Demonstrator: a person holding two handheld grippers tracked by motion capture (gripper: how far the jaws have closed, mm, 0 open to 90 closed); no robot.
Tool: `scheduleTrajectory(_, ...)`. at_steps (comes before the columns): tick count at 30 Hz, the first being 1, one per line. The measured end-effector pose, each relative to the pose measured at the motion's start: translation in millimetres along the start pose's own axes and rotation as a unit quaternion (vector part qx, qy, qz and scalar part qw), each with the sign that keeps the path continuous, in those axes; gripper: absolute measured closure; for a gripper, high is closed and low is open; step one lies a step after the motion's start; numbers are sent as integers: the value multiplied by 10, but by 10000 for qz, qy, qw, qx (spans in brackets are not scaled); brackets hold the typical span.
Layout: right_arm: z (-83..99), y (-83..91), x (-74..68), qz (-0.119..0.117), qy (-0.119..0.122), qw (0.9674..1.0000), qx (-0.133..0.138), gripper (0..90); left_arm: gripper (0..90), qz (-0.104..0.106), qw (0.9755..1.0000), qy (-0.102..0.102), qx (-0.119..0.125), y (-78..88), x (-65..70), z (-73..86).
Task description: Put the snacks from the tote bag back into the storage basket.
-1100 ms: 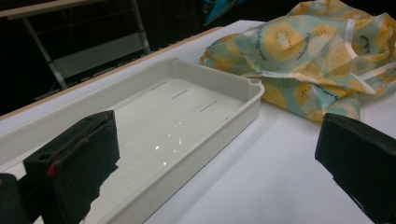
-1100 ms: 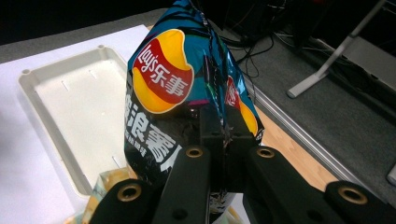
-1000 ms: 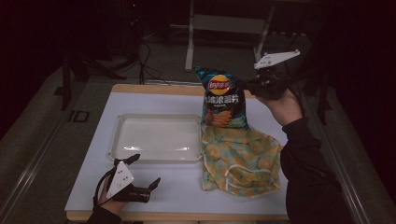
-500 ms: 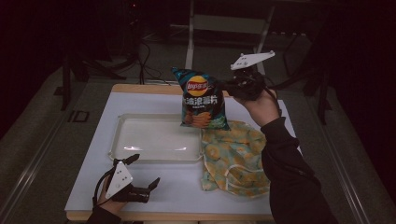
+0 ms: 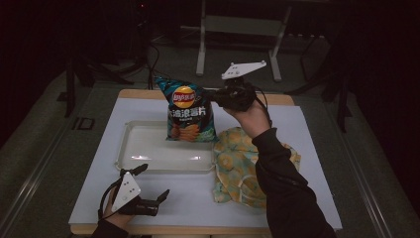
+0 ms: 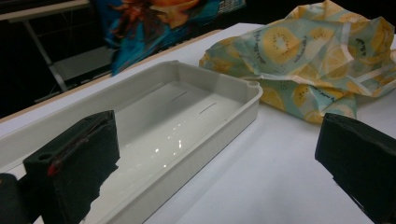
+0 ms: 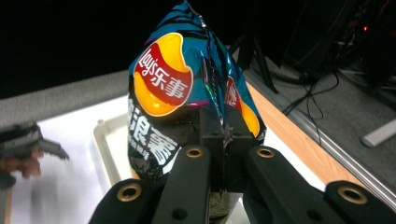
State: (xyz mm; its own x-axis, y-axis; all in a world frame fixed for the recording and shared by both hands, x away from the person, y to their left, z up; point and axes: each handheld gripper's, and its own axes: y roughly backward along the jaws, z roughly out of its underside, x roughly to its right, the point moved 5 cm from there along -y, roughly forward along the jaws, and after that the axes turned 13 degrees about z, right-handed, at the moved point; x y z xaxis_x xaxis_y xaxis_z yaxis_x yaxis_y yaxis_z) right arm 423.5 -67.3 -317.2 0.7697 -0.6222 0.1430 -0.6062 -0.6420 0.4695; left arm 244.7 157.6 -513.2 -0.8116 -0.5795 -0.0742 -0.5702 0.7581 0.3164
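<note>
Right gripper (image 5: 214, 95): jaws clamped on the side seam of the Lay's crisp bag (image 5: 189, 115), which hangs in the air above the far edge of the white tray (image 5: 126, 151).

Left gripper (image 5: 161, 196): jaws wide apart, empty, resting low at the table's (image 5: 317, 163) near corner.

Handling, judged: bag light, air-filled, slick film; contents brittle. Best taken by a crimped seam, not the belly.

Obscured: the bag's lower end is cut off in the right gripper view; the fruit-print cloth (image 5: 237, 168) is partly hidden by the sleeve.
</note>
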Motion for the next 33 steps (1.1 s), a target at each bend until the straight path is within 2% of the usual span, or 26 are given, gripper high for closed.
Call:
scheduleTrajectory(2, -6, -25, -24, -17, -21, 10000, 72, 898, 3, -43, 10000, 43, 38, 6, -6, -5)
scheduleTrajectory(3, -15, -76, -85, -221, -207, 9991, 308, 898, 3, -54, 10000, 38, 43, 9, -6, -7)
scheduleTrajectory(5, -9, -120, -131, -301, -356, 9979, 460, 898, 3, -110, 9999, 7, 28, 14, -8, -8)
scheduleTrajectory(8, 26, -213, -230, -292, -438, 9970, 563, 898, 3, -145, 9999, 25, 73, 16, -10, -13)
scheduleTrajectory(10, 62, -292, -299, -301, -399, 9973, 530, 899, 3, -152, 9999, -1, 53, 19, -9, -11)
scheduleTrajectory(11, 85, -329, -336, -392, -417, 9970, 512, 899, 3, -145, 9999, -7, 50, 21, -8, -11)
scheduleTrajectory(15, 217, -482, -449, -506, -430, 9971, 368, 899, 3, -105, 9999, -14, 38, 18, -1, -9)
scheduleTrajectory(21, 428, -681, -543, -696, -530, 9961, 144, 899, 3, -103, 9999, -28, 18, 15, -1, -6)
scheduleTrajectory(25, 505, -754, -555, -718, -562, 9958, 55, 898, 3, -108, 9999, -33, 11, 16, -1, -6)
scheduleTrajectory(28, 588, -831, -568, -804, -494, 9955, -75, 898, 3, -86, 10000, -45, -3, 10, 7, -3)
scheduleTrajectory(30, 635, -871, -557, -763, -436, 9960, -189, 898, 3, -81, 9999, -58, -10, 11, 8, -4)
scheduleTrajectory(32, 676, -898, -529, -881, -562, 9942, -241, 898, 3, -80, 10000, -53, -4, 11, 9, -4)
scheduleTrajectory(33, 698, -911, -518, -862, -550, 9943, -300, 898, 3, -81, 10000, -49, -3, 11, 8, -5)
